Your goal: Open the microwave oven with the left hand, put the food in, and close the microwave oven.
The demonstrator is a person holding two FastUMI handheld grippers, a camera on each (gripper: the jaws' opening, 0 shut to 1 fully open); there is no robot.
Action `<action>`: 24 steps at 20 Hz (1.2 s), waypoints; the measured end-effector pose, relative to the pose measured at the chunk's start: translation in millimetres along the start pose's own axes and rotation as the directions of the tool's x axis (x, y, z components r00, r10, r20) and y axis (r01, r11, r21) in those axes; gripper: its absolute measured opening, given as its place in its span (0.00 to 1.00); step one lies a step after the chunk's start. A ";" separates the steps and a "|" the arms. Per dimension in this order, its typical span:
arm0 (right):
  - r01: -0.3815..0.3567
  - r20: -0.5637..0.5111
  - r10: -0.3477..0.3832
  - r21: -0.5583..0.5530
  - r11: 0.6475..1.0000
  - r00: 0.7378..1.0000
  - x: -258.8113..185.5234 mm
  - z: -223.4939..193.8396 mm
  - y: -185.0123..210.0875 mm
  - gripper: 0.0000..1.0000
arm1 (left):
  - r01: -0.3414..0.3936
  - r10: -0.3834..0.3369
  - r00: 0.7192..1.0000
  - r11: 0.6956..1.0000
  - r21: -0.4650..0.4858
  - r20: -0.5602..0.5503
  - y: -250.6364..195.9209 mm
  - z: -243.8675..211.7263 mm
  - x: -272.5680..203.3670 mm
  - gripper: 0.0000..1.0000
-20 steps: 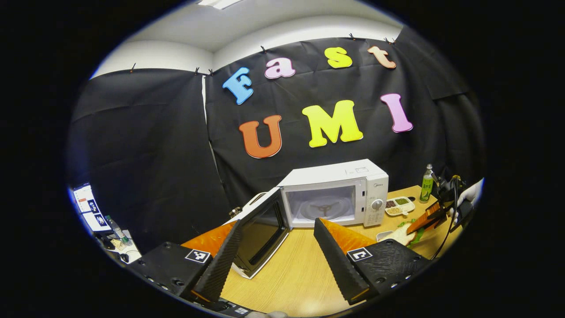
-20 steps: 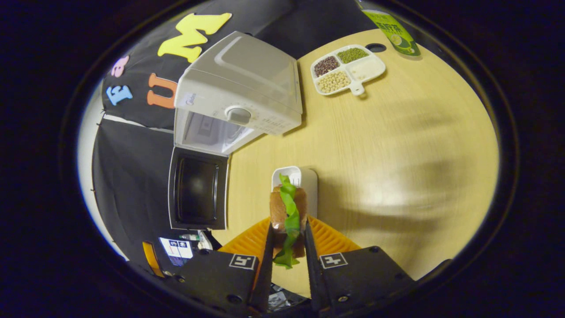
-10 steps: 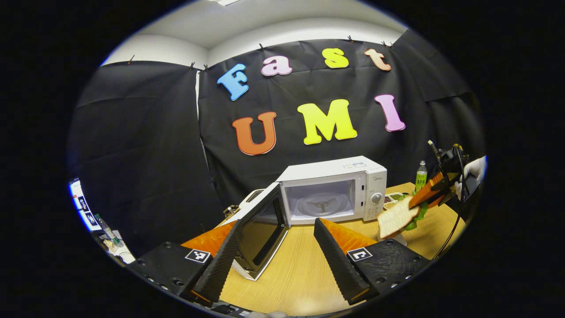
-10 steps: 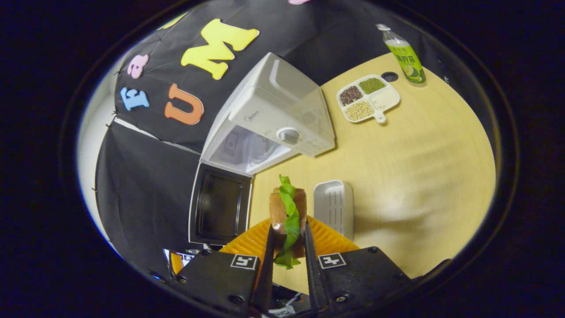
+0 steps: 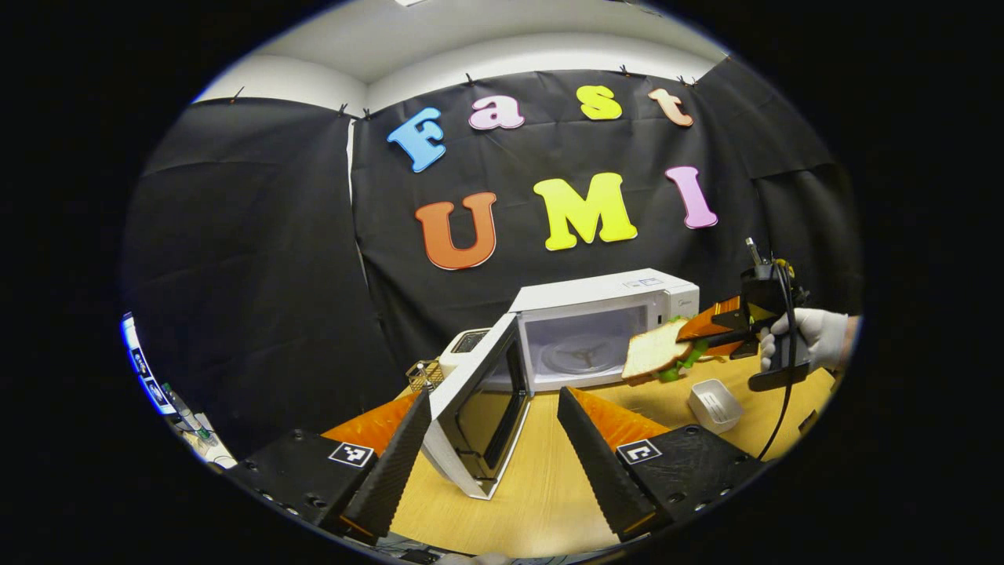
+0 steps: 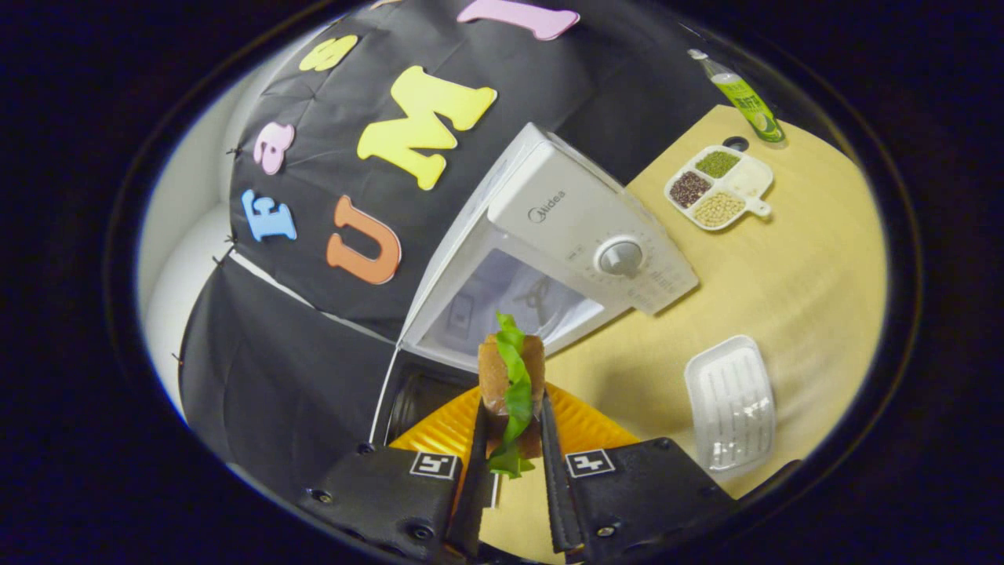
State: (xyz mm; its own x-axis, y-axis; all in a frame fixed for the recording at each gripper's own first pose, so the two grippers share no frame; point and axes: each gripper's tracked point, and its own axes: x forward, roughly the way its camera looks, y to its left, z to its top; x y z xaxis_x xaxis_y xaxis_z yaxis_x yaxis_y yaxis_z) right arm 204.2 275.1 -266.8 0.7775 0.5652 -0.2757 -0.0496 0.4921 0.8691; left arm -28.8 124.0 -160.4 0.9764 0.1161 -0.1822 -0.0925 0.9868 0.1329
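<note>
A: Right gripper: clamped on the sandwich, both fingers pressing its two bread faces, lettuce sticking out front and back. In the left gripper view, same gripper held by a gloved hand, sandwich carried in the air just in front of the microwave, at the right edge of its opening.

B: And the left gripper?

A: Spread wide, gripping nothing. Poised above the table, in front of the microwave, with the door's lower corner between its fingers but apparently farther off; contact impossible to confirm.

B: Microwave itself?

A: Door swung open to the left of the cavity; turntable support visible inside, no food in there yet. Control dial to the right of the cavity.

B: Around the microwave?

A: White ridged tray on the table in front and right of it. Divided dish of beans to its right, farther back. Green bottle beyond that dish, near the wall.
</note>
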 end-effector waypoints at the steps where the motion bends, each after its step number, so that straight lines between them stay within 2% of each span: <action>1: -0.006 0.044 0.005 0.020 1.000 0.999 13.7 -3.6 3.6 0.37 | -0.005 0.005 1.000 1.000 -0.004 -0.004 6.4 -5.4 0.2 0.97; 4: -0.019 0.165 0.009 0.060 0.998 0.986 55.7 -11.7 11.5 0.37 | -0.017 0.017 1.000 1.000 -0.015 -0.020 26.4 -23.4 0.1 0.96; 10: -0.024 0.349 -0.031 0.154 0.988 0.936 131.3 -11.5 17.7 0.37 | -0.067 0.067 0.997 0.998 -0.008 -0.025 66.1 -37.5 4.3 0.96; 13: -0.030 0.393 -0.070 0.241 0.970 0.917 166.4 -5.7 8.4 0.36 | -0.077 0.076 0.997 0.997 -0.011 -0.015 76.5 -35.4 10.0 0.96; 17: -0.012 0.453 -0.128 0.293 0.956 0.883 202.7 9.0 -10.3 0.36 | -0.072 0.072 0.997 0.997 0.023 -0.005 79.0 -33.0 16.2 0.96; 18: -0.017 0.464 -0.129 0.298 0.954 0.877 210.7 14.2 -11.8 0.37 | -0.069 0.069 0.998 0.997 0.022 -0.002 79.9 -33.0 17.0 0.96; 19: -0.013 0.468 -0.126 0.284 0.959 0.875 217.2 17.7 -13.0 0.28 | -0.070 0.070 0.998 0.997 0.022 -0.004 80.7 -33.3 18.4 0.96; 20: 0.001 0.476 -0.127 0.257 0.966 0.870 221.0 20.7 -14.2 0.37 | -0.069 0.070 0.998 0.997 0.022 -0.011 81.6 -36.3 20.0 1.00; 22: 0.029 0.488 -0.131 0.212 0.977 0.863 227.8 25.0 -17.2 0.37 | -0.072 0.072 0.997 0.997 0.013 -0.010 82.1 -37.9 26.8 0.96; 24: 0.094 0.470 -0.167 0.173 0.980 0.867 230.6 20.2 -27.2 0.41 | -0.075 0.075 0.997 0.997 0.002 -0.014 81.9 -39.9 28.6 0.97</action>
State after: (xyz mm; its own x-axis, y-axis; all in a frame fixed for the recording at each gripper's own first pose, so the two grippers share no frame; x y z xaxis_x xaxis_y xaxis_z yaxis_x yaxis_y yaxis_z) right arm 397.5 378.7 -345.7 0.9769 0.0968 -0.1907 0.1334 0.4212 0.8971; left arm -16.1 212.6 -193.7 0.9638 0.1918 -0.1853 -0.1656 0.9751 0.1478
